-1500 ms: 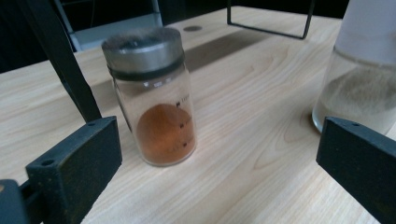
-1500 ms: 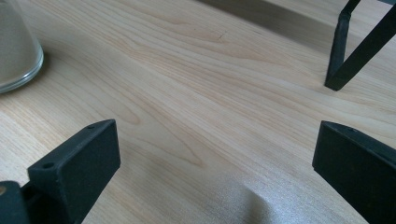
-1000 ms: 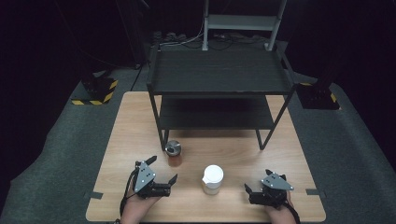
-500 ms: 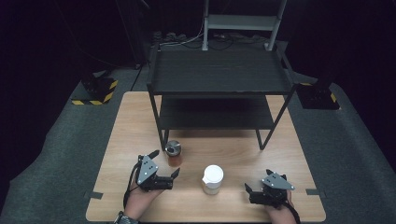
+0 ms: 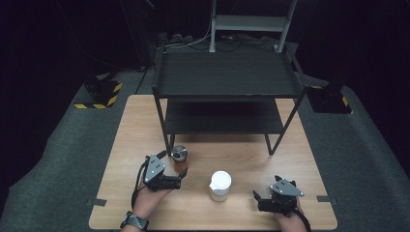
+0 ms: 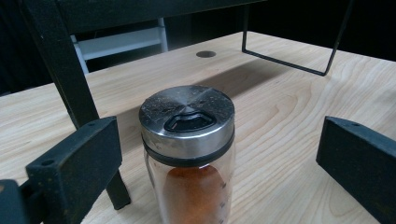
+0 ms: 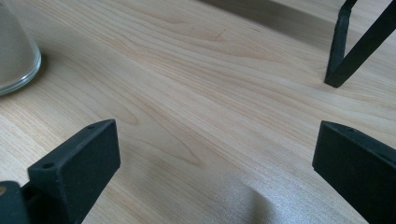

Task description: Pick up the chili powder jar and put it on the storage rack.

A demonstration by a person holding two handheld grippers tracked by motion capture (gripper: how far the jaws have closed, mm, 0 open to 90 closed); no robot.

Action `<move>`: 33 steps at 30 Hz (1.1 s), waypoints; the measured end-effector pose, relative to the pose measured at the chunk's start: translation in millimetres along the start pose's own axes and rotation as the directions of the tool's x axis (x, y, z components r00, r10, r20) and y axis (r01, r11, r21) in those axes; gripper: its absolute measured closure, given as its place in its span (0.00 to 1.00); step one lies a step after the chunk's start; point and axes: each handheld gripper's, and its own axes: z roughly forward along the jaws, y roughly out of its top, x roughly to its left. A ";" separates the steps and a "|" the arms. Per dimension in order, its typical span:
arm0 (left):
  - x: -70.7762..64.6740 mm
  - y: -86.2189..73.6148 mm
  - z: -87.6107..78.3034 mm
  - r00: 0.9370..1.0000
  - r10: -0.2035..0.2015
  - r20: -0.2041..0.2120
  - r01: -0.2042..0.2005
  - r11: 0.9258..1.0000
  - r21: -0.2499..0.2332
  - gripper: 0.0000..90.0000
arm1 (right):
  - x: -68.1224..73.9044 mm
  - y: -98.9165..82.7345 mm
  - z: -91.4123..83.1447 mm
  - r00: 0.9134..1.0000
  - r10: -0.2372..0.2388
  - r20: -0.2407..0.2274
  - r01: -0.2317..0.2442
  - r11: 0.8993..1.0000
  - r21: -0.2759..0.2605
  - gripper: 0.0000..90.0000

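Observation:
A glass spice jar (image 6: 187, 140) with a metal lid and orange powder stands on the wooden table (image 5: 241, 154), close to the front left leg of a black rack. My left gripper (image 6: 219, 140) is open, its jaws on either side of the jar without touching it. In the high view the left gripper (image 5: 178, 182) reaches the spice jar (image 5: 180, 157) from the near left. A white-lidded glass jar (image 5: 220, 185) stands mid-table near the front. My right gripper (image 5: 257, 198) rests to its right, open, over bare wood. The right gripper (image 7: 215, 154) view has the glass jar's base (image 7: 14, 51) at far left.
A black two-tier rack (image 5: 227, 72) stands on the far half of the table; its leg (image 6: 70, 79) is just beside the spice jar, and another leg (image 7: 345, 46) lies ahead of the right gripper. Grey floor surrounds the table.
My left gripper has moved forward and right, bringing its open jaws around the spice jar. The right gripper and both jars have stayed put.

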 end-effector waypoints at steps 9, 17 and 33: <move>8.2 -3.4 9.5 1.000 -0.030 0.003 0.030 0.999 -0.012 0.01 | 0.0 0.6 0.2 1.000 0.001 0.001 -0.001 1.000 0.004 0.00; 12.9 -2.8 15.6 0.999 -0.050 0.001 0.050 0.999 -0.005 0.01 | -0.3 0.3 0.1 1.000 0.003 0.000 -0.003 1.000 0.002 0.00; 14.0 0.0 27.3 0.999 -0.044 -0.005 0.044 0.999 0.018 0.05 | -1.2 0.4 0.2 1.000 0.002 -0.005 -0.002 1.000 0.003 0.00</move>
